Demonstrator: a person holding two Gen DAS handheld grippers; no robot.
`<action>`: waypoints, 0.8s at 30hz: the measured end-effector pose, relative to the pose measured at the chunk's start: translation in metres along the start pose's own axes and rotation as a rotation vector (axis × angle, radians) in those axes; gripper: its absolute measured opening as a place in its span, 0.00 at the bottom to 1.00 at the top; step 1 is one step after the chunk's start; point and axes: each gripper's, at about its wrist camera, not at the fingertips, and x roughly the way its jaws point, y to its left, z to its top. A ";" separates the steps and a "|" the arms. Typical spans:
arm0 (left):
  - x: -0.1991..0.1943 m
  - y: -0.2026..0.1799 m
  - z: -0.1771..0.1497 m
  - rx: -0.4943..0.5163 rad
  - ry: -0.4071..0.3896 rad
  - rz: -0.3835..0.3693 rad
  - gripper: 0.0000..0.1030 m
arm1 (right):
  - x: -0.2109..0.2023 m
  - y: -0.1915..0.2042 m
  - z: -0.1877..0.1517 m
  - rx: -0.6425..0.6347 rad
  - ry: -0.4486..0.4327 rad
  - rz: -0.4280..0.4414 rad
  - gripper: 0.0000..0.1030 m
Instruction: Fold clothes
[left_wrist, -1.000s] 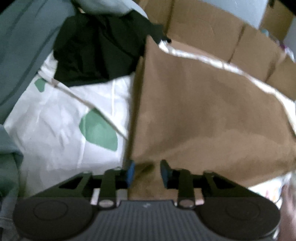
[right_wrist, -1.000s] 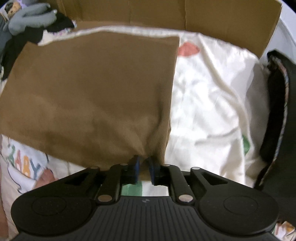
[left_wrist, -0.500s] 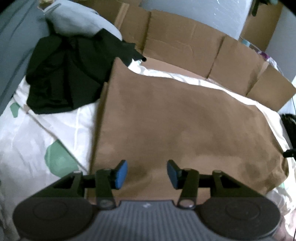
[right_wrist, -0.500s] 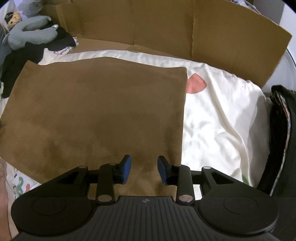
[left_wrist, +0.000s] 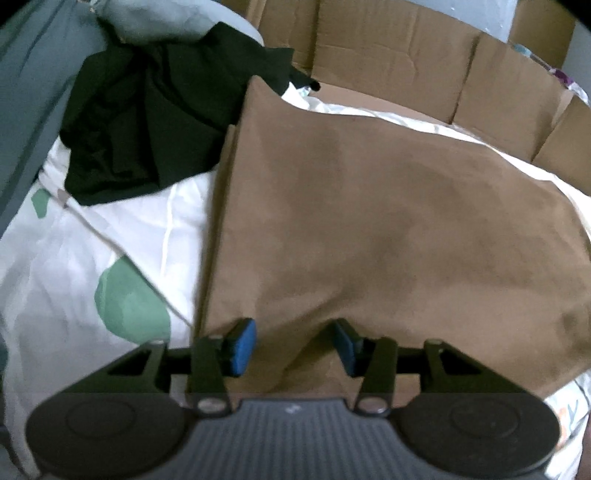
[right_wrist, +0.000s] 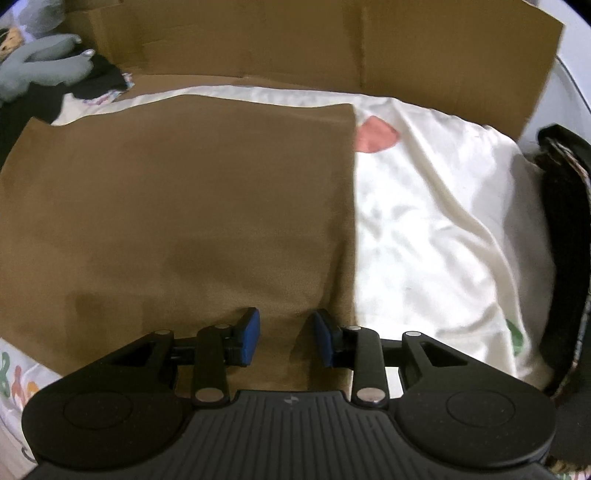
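Left wrist view shows your left gripper part-open, its jaws having just opened, over the flat brown folded cloth on the white patterned bedsheet; your right gripper likewise. Dragging either may rumple the fold. No container holds anything visible

No word, brand or number reads clearly in either view; the white sheet carries coloured letter-like shapes at its lower left edge, cut off and too blurred to make out. The cardboard shows no print.
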 end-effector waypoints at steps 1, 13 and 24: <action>-0.002 -0.003 0.001 0.008 -0.001 0.000 0.47 | -0.002 0.002 0.002 0.006 0.005 -0.010 0.37; -0.002 -0.055 -0.005 0.092 0.032 -0.206 0.48 | -0.010 0.052 0.004 -0.010 0.018 0.094 0.38; 0.002 -0.070 -0.030 0.204 0.117 -0.224 0.52 | -0.011 0.078 -0.027 -0.110 0.113 0.116 0.40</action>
